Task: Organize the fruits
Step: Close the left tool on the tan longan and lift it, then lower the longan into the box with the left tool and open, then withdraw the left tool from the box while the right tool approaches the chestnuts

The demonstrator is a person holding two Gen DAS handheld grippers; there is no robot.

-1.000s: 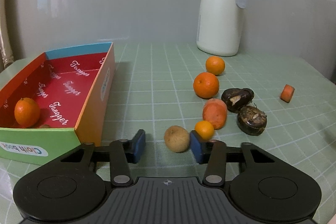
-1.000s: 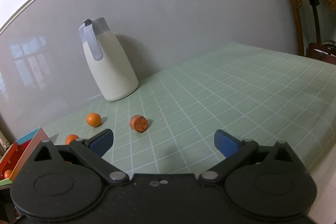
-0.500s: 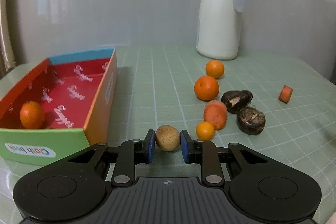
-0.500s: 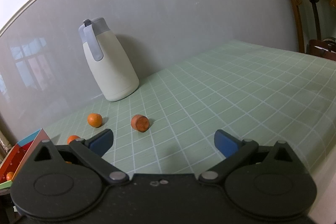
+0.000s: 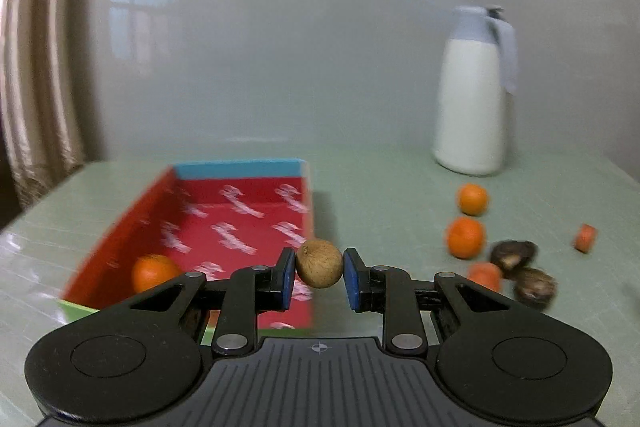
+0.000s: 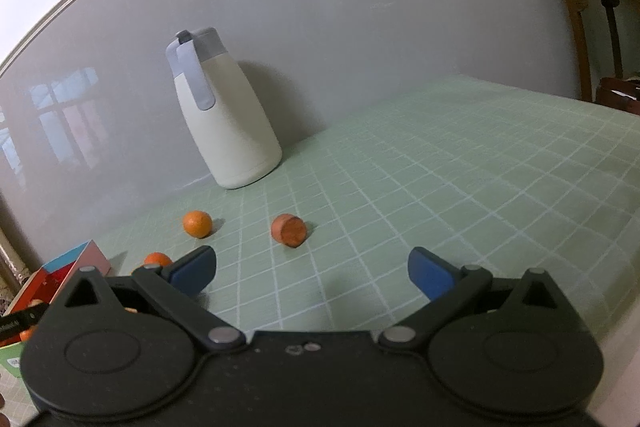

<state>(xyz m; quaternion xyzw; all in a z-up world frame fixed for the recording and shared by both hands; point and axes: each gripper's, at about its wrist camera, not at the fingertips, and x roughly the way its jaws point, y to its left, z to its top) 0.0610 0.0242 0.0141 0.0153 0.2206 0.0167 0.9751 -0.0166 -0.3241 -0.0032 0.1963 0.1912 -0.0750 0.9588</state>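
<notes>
Since the earlier frames, left claw (image 5: 319, 275) has risen off the tabletop (image 5: 380, 183) with the brown round fruit (image 5: 319, 264) and swung toward the box (image 5: 240, 169); the view is motion-blurred. Both blue pads (image 5: 286, 279) press on the fruit's sides, pinching it in mid-air above the box's near right portion. Box interior is red with white lettering, far wall blue. One orange (image 5: 154, 271) lies inside at the near left corner.

On the tabletop right of the box: two oranges (image 5: 473, 199) in a line toward the white jug (image 5: 472, 99), a carrot chunk (image 5: 485, 275) partly hidden behind the claw's right finger, two dark brown lumps (image 5: 534, 287) touching each other, and a small carrot piece (image 5: 585, 237) well apart to the right.

Right claw (image 6: 312, 269) hovers over the green checked cloth, fingers spread wide, holding nothing. Ahead of it lie a carrot piece (image 6: 289, 230) and an orange (image 6: 197, 223); a second orange (image 6: 157, 259) shows just behind the left finger. Box corner (image 6: 76, 261) sits at the left edge.
</notes>
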